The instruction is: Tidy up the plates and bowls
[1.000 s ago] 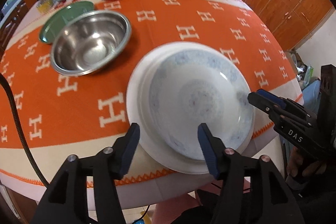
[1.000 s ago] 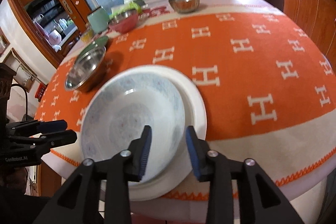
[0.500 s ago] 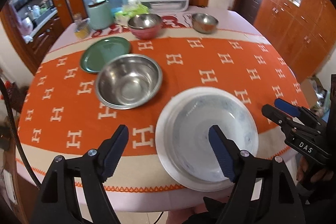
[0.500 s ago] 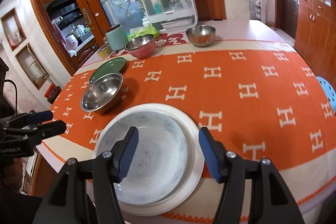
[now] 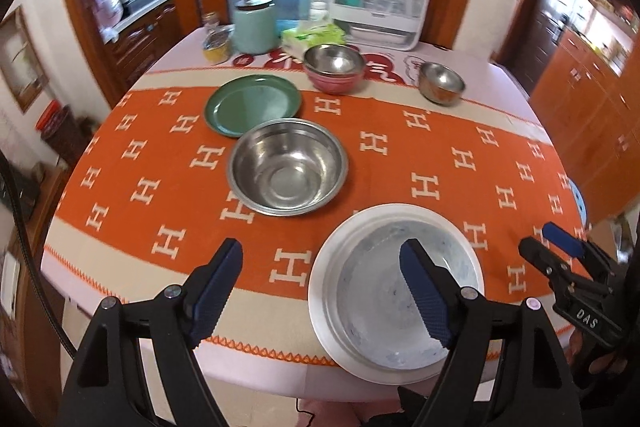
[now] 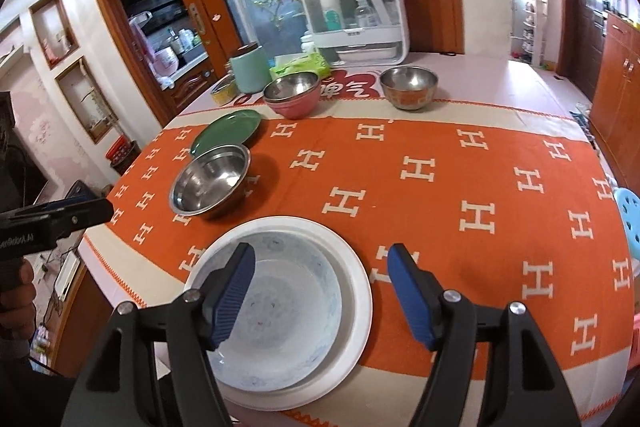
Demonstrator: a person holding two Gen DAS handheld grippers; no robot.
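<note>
Orange cloth patterned with white H letters [image 5: 400,131] covers the round table, and at its near edge a pale blue-patterned ceramic bowl [image 6: 280,319] sits inside a wide white plate [image 6: 356,291]. Beyond that plate stands a large stainless steel bowl [image 5: 287,167], with a flat green plate [image 5: 253,104] just behind it, a steel bowl nested in a pink bowl [image 5: 334,69] farther back and a small steel bowl [image 5: 441,83] apart to its right. Above the white plate, the left gripper [image 5: 326,285] and right gripper [image 6: 320,291] have just been opening; both jaws stand wide, gripping nothing.
</note>
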